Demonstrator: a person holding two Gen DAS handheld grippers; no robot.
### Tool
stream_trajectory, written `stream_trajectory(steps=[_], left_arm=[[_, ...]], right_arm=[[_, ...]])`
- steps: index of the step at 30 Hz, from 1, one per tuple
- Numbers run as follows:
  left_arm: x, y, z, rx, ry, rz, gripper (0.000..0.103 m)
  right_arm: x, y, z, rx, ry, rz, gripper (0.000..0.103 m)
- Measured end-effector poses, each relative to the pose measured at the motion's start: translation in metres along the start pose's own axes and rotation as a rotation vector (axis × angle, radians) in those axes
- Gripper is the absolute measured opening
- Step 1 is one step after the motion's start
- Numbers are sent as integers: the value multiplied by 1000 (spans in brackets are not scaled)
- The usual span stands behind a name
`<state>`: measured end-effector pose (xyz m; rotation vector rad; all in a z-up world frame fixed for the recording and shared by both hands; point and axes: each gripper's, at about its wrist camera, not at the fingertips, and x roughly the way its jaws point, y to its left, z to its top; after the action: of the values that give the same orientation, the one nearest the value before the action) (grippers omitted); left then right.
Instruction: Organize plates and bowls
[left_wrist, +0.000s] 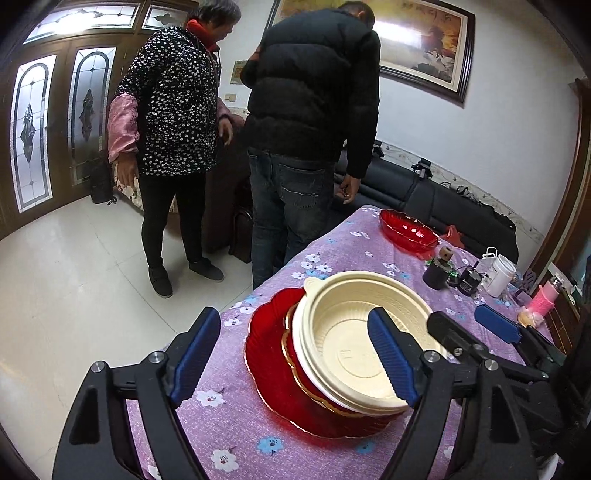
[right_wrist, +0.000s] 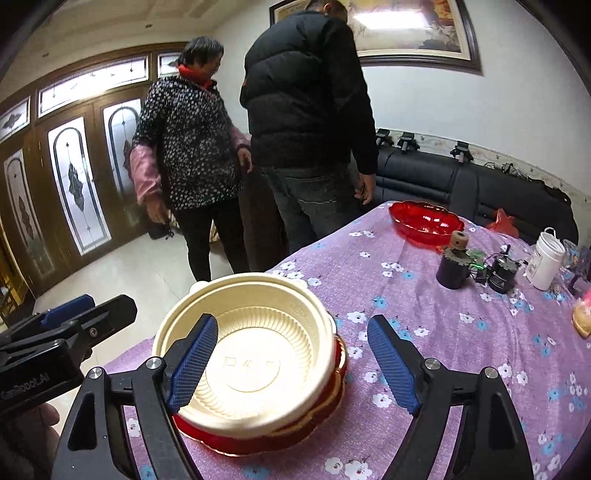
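Cream bowl (right_wrist: 251, 354) rests, seemingly tilted, on red plates (left_wrist: 269, 373), both grippers (left_wrist: 295, 362) (right_wrist: 293, 363) spread, empty

Cream bowl (right_wrist: 255, 354), red plate (left_wrist: 273, 391), purple flowered tablecloth (right_wrist: 443, 332), blue-padded claws.

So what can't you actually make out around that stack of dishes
- Left wrist view: how many cream bowls are nested; the rims blur together.
- Right wrist view: the red plate below is mostly covered by the bowl.
- Both views: embossed marks on the bowl's base are too faint.
- Left wrist view: items at the table's far right are tiny.
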<state>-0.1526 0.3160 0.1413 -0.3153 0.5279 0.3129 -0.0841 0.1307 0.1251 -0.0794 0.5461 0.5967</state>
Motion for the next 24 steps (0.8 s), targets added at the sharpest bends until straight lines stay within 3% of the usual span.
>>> stream_trajectory(steps=[4,6,9,14,24], left_arm=[[-9,-7,-5,15,-24,1,84],[-16,-10,-9,21,-46,1,94],[-26,-18,-12,34,-78,12,99],[-34,-36,-17,74,-93,-5,101],[-32,-71,-24,144,-48,-14,101]], right_arm=[[-17,-13,-5,38,-30,-11,88],[-27,-20,-10,62,-44,-18,89],[-37,-30,-16,83,-53,-34,91],[-47,-53,-29,137,-38,-53,91],[-65,-90,-41,194,-57,-64,91]])
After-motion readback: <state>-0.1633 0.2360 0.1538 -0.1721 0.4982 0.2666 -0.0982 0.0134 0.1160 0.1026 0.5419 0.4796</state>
